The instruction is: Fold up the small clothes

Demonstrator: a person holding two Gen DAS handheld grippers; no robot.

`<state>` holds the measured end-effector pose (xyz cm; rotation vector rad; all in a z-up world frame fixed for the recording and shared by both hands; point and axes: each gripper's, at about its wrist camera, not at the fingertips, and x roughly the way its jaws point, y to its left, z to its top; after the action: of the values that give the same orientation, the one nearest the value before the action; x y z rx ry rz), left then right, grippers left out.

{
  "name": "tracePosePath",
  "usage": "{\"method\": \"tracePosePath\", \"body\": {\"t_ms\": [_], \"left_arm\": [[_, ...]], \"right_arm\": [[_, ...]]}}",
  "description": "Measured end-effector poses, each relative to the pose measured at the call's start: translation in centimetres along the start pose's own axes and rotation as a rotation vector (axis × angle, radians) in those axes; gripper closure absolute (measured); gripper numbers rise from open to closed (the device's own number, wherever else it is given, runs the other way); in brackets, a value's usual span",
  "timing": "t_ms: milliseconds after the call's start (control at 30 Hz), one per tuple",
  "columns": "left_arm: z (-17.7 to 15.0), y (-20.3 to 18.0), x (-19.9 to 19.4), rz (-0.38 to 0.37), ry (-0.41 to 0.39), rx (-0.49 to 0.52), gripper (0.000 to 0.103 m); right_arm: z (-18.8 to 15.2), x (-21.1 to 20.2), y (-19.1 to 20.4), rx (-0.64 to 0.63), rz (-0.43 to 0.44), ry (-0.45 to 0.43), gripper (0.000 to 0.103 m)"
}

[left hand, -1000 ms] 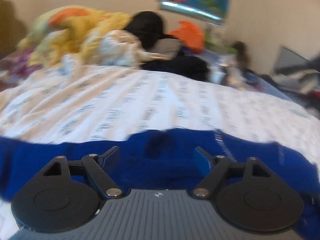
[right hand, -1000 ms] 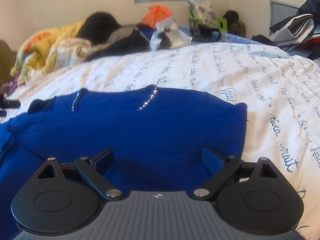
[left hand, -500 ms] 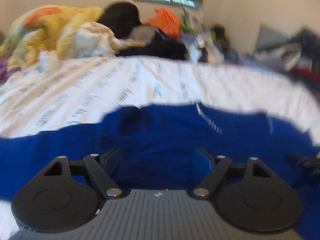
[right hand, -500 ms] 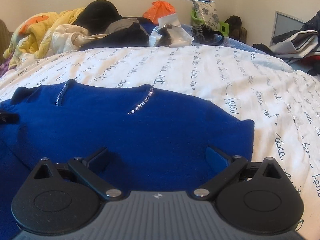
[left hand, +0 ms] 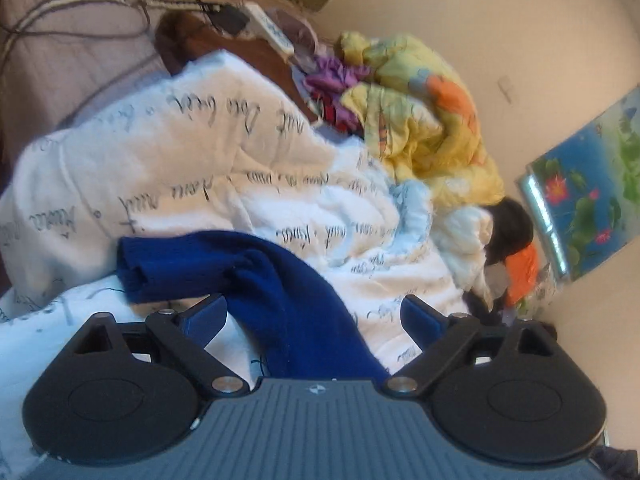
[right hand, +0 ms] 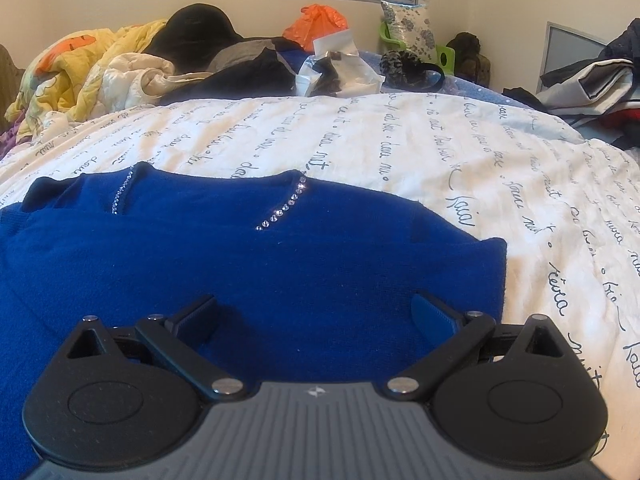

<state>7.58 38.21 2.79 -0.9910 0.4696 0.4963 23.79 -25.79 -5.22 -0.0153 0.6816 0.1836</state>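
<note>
On the white script-printed duvet [right hand: 400, 140] lies the blue sweater [right hand: 260, 264]. The right gripper [right hand: 314, 312] hovers wide open above it, empty. The left gripper [left hand: 312, 314] is closing around its sleeve [left hand: 280, 292], not yet pinching.

One blue sweater [right hand: 248, 264], one white bedspread [right hand: 440, 152], one yellow quilt [right hand: 76, 68], one orange bag [right hand: 320, 24], two grippers.

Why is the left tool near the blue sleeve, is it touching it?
Cannot tell. In the left wrist view the sleeve runs between the closing left tool fingers, hiding any contact.
</note>
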Motion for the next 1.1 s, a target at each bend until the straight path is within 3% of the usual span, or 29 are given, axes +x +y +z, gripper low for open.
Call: {"method": "tracePosePath", "body": {"t_ms": [100,167,267,333,367,433,533,600,667,733,767,800,867,967,1100], "left_arm": [[-1.2,-0.5,2.4,0.039,0.078,0.012,0.029],[-2.1,-0.9,2.5,0.065,0.057,0.048,0.028],[-2.8,-0.6,2.3,0.034,0.069,0.017,0.03],[-2.9,-0.9,2.7,0.075,0.053,0.043,0.062],[-2.8,-1.2,3.2,0.106,0.055,0.06,0.103],[-2.6,-1.9,3.6,0.195,0.024,0.088,0.1],[-3.6,-6.2,2.2,0.197,-0.049,0.193,0.1],[-6.7,-11.3,0.3,0.082,-0.08,0.334,0.1],[-12.1,-16.9,-2.2,-0.076,-0.101,0.555,0.1],[-19.6,-21.1,-3.9,-0.254,-0.059,0.811,0.093],[-23.4,-22.3,-4.1,-0.332,0.01,0.929,0.064],[-26.9,-22.9,-4.1,-0.379,0.081,1.035,0.026],[-33.1,-22.3,-4.6,-0.398,0.121,1.197,0.0],[-37.6,-19.7,-6.0,-0.425,0.087,1.327,0.0],[-36.6,-17.0,-6.1,-0.411,0.092,1.227,0.0]], "right_arm": [[0.0,0.0,0.0,0.001,-0.001,0.0,0.0],[0.0,0.0,0.0,0.001,0.0,-0.001,0.0],[0.0,0.0,0.0,0.001,0.0,-0.001,0.0],[-0.1,0.0,0.0,0.002,0.001,-0.001,0.0],[-0.1,0.0,0.0,0.003,0.002,-0.002,0.0],[-0.1,0.0,0.0,0.007,0.004,-0.003,0.0],[0.0,-0.1,0.0,0.013,0.007,-0.006,0.0],[0.0,-0.1,0.0,0.014,0.008,-0.006,0.0],[0.0,-0.1,-0.1,0.018,0.011,-0.007,0.0],[0.0,-0.1,-0.2,0.025,0.016,-0.01,0.0],[0.0,-0.2,-0.3,0.034,0.022,-0.013,0.0],[0.0,-0.3,-0.6,0.048,0.03,-0.018,0.0],[-0.1,-0.5,-1.3,0.091,0.055,-0.033,0.0],[-0.3,-0.8,-2.3,0.156,0.098,-0.056,0.0],[-0.2,-0.8,-2.6,0.18,0.117,-0.063,0.0]]}}
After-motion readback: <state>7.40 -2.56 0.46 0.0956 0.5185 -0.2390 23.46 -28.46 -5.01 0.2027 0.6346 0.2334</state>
